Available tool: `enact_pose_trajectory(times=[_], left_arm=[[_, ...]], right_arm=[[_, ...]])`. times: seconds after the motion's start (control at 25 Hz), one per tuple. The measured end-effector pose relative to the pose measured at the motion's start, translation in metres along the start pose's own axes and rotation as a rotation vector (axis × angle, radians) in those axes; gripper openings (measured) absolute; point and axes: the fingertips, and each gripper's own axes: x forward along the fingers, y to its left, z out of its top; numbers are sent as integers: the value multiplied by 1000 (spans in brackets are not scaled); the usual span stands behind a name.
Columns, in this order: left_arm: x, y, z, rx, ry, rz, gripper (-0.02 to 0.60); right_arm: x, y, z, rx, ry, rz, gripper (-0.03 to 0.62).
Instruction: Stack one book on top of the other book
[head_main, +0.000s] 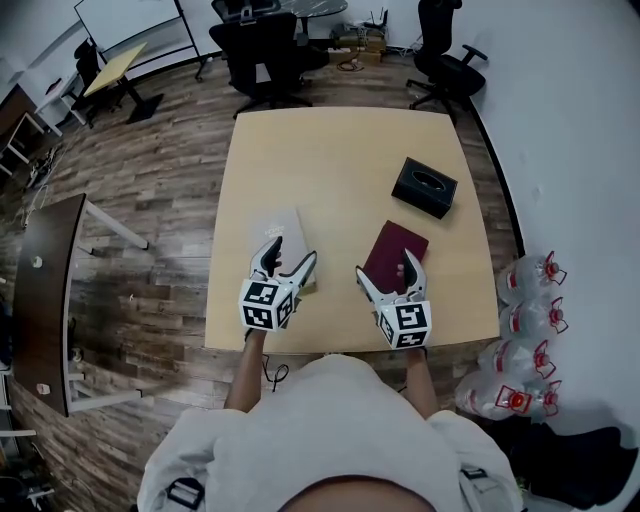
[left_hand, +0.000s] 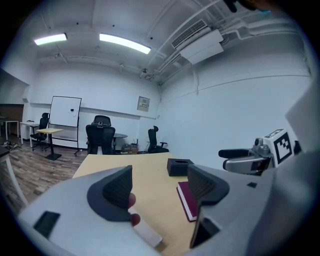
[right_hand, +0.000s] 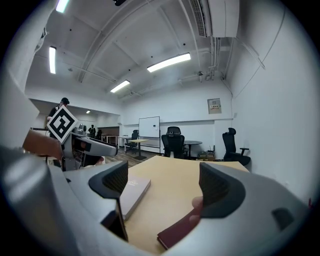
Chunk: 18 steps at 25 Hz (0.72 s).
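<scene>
Right gripper (right_hand: 165, 186) with fingers (right_hand: 216, 187) wide apart; maroon book (right_hand: 180, 231) and pale book (right_hand: 134, 192) (well apart) on table (right_hand: 170, 172)

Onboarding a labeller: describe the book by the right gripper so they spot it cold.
On the light wooden table, look at its near right part, short of the black tissue box. The book lies flat by the open right gripper; it is dark maroon, the other book pale grey.
</scene>
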Motion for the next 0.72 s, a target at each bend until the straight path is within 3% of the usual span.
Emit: enact_pose_trajectory(times=[0.36,0.72], left_arm=[[31,19,7,-2,14,23,345],[23,44,-3,-19,31,55,345]], right_arm=[[39,-15,1,16,8,27,443],[58,5,-6,17,36,69,442]])
